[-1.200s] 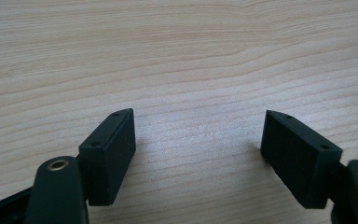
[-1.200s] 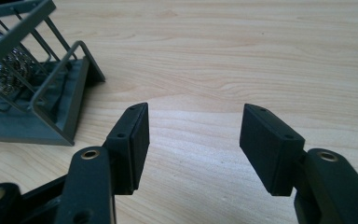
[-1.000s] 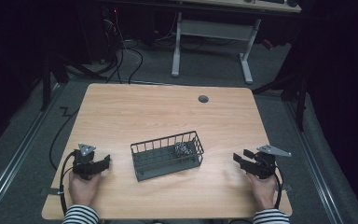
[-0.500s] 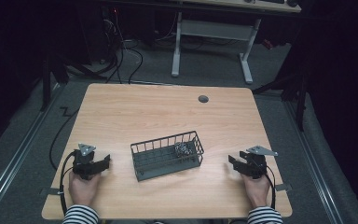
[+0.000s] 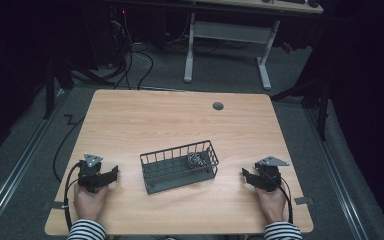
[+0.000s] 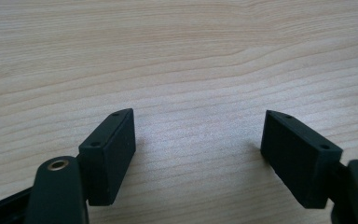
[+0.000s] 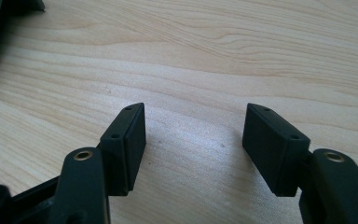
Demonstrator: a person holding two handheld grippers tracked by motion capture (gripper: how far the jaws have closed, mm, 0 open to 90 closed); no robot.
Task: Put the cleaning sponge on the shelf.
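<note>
The pale wood-grain table (image 5: pixel 180 120) bears a wire basket (image 5: pixel 179 165); each blocky black hand-held gripper (image 5: pixel 111 175) (image 5: pixel 246 176) stands spread, empty.

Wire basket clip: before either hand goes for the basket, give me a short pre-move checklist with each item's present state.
1. Wire basket upright on the table, between the two hands: ok.
2. Left tongs open, nothing between the jaws: ok.
3. Right tongs have just been opening, nothing between the jaws: ok.
4. Both tongs apart from the basket, bare wood on either side of it: ok.
5. Small dark bundle lies at the basket's right end: ok.
6. What that bundle is: cannot tell, too small.
</note>
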